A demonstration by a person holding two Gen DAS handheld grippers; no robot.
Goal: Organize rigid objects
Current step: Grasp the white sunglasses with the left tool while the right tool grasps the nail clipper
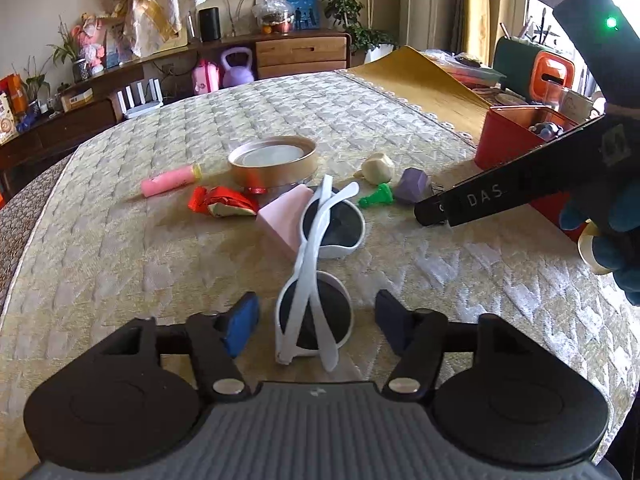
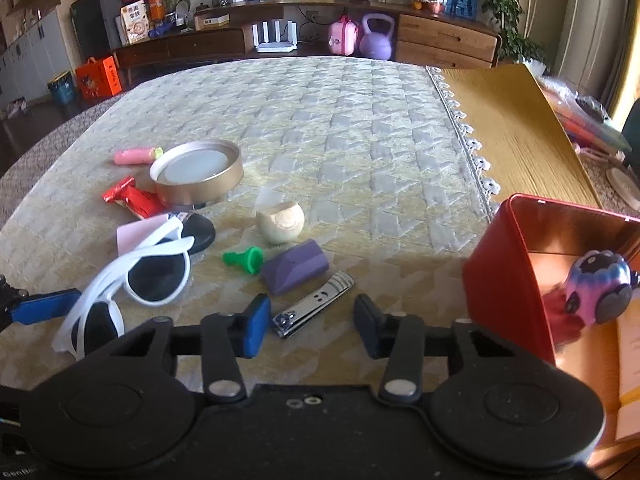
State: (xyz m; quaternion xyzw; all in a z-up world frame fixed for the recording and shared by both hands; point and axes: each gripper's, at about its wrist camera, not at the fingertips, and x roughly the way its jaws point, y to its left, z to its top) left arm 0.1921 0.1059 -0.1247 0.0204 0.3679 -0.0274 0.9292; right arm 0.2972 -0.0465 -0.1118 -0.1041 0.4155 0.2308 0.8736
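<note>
A quilted, pale yellow tablecloth [image 1: 160, 248] with a woven diamond pattern covers the table. On it lie folded white plastic sunglasses [image 1: 320, 276] with round dark lenses. The left gripper [image 1: 316, 326] straddles the near lens, its blue pads on either side with a gap to the frame, jaws apart and not pressing. The right gripper [image 2: 308, 326] stands over a shiny metal nail clipper [image 2: 314, 304], jaws apart, the left pad just beside the clipper's head; I cannot tell if it touches.

Beyond sit a faceted purple block [image 2: 295, 267], a green plastic stopper [image 2: 245, 260], a cream rounded piece [image 2: 280, 222], a shallow gold tin [image 2: 198, 176], a red foil wrapper [image 2: 132, 198] and a pink tube [image 2: 134, 156]. To the right stands an open red metal box [image 2: 506, 276] holding a glossy purple toy [image 2: 600, 288].
</note>
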